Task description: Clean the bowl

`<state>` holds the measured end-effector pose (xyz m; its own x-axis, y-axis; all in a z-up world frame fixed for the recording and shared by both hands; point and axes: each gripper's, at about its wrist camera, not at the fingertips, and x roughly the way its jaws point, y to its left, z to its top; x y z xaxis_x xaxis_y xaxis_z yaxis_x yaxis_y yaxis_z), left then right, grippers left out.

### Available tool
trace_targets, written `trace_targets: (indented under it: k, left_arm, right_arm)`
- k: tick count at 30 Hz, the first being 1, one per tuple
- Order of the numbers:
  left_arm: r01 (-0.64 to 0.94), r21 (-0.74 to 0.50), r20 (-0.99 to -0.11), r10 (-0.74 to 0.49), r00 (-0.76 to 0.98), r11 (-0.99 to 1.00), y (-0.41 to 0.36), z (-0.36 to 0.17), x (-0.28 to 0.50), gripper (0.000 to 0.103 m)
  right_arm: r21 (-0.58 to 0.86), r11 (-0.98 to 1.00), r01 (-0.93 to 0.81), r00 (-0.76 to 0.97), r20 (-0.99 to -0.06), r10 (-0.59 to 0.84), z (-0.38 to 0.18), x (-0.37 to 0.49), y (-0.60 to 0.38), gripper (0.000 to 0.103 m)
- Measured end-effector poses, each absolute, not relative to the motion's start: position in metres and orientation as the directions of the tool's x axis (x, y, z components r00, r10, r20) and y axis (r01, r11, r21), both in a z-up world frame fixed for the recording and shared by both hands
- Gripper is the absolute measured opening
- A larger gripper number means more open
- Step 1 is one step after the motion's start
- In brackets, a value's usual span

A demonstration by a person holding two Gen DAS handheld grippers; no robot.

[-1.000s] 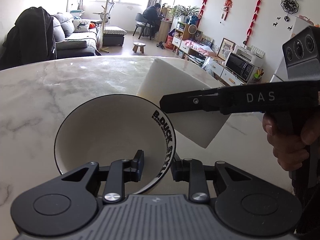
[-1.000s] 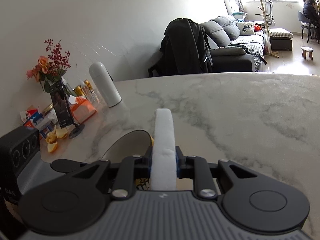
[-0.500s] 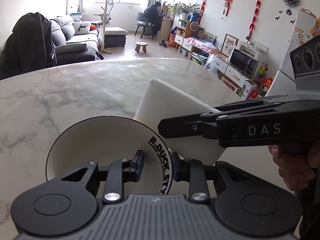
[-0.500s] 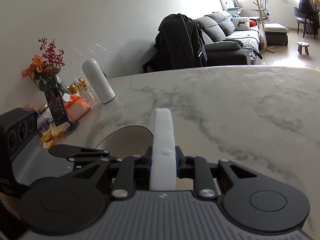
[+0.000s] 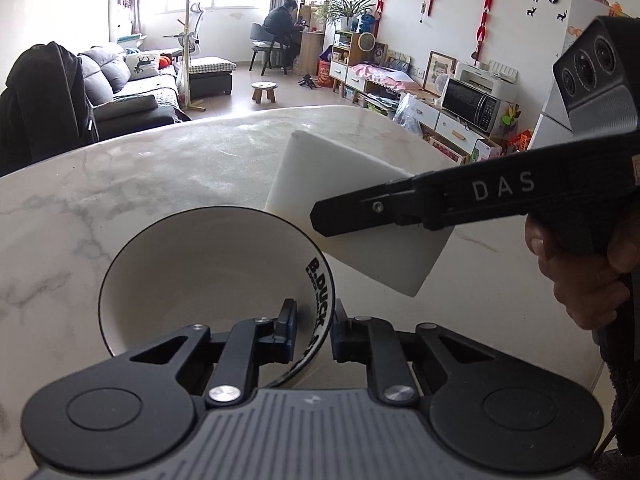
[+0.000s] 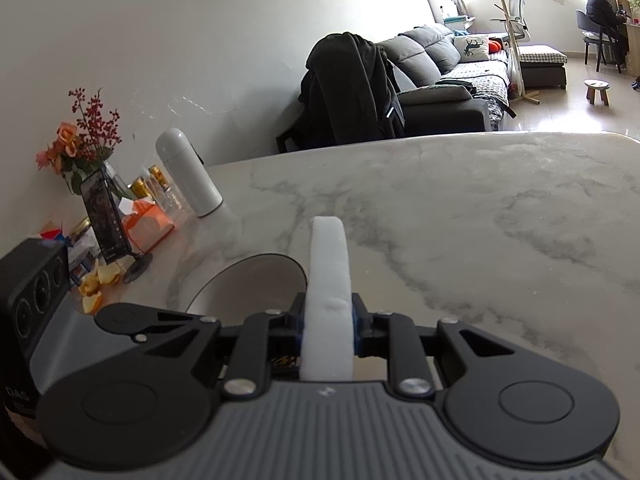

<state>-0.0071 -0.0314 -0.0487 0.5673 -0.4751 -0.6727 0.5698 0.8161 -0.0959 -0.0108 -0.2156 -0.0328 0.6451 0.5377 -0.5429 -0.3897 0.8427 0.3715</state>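
Compared w/ the earlier frames, the bowl (image 5: 208, 276) is sitting higher and more tilted in the left wrist view, and the sponge (image 5: 352, 216) is standing off its rim again after dipping closer.

Left gripper (image 5: 314, 332) is closing on the bowl's rim at approx. 5 o'clock of the bowl: one finger (image 5: 286, 330) is sitting inside the bowl, the other outside, w/ the printed "B.DUCK" rim band passing between them. Bowl is white w/ a black rim line, tipped up, opening facing approx. 12 o'clock of the view, over the marble table (image 5: 120, 184).

Right gripper (image 6: 328, 328) is pinching the white sponge (image 6: 328, 280) between its pads; sponge is standing on edge and projecting fwd past the fingers. Seen from the left wrist, the right gripper is entering from 3 o'clock, and a hand (image 5: 576, 272) is gripping its handle. Sponge is sitting just beside the bowl rim at approx. 2 o'clock of the bowl; contact cannot be confirmed.

At 9 o'clock in the right wrist view, a white flask (image 6: 188, 176), a phone on a stand (image 6: 106, 216) and a flower vase (image 6: 80, 144) are standing on the table.
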Motion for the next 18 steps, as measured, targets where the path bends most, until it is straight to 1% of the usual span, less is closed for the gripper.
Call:
trace_targets:
  k: [7,11,13,15,18]
  left_arm:
    - [0.548,-0.055,-0.700,-0.423,0.576,0.835,-0.0253,-0.0461,-0.0161,0.017]
    - [0.547,-0.052,-0.712,-0.415,0.567,0.835,-0.0221,-0.0449,-0.0165,0.018]
    - [0.541,-0.042,-0.713,-0.404,0.573,0.840,-0.0244,-0.0438,-0.0152,0.022]
    - [0.532,-0.027,-0.705,-0.394,0.590,0.846,-0.0266,-0.0420,-0.0137,0.028]
    - [0.533,-0.042,-0.697,-0.407,0.591,0.845,-0.0278,-0.0389,-0.0081,0.029]
  right_arm:
    - [0.375,0.841,-0.390,0.645,-0.540,0.540,-0.0318,-0.0126,-0.2168,0.024]
    - [0.389,0.833,-0.394,0.642,-0.532,0.552,-0.0321,-0.0124,-0.2175,0.023]
    - [0.402,0.827,-0.393,0.639,-0.528,0.560,-0.0335,-0.0110,-0.2170,0.021]
    - [0.420,0.822,-0.386,0.636,-0.524,0.566,-0.0358,-0.0087,-0.2163,0.021]
    - [0.446,0.814,-0.373,0.631,-0.521,0.575,-0.0390,-0.0052,-0.2155,0.021]
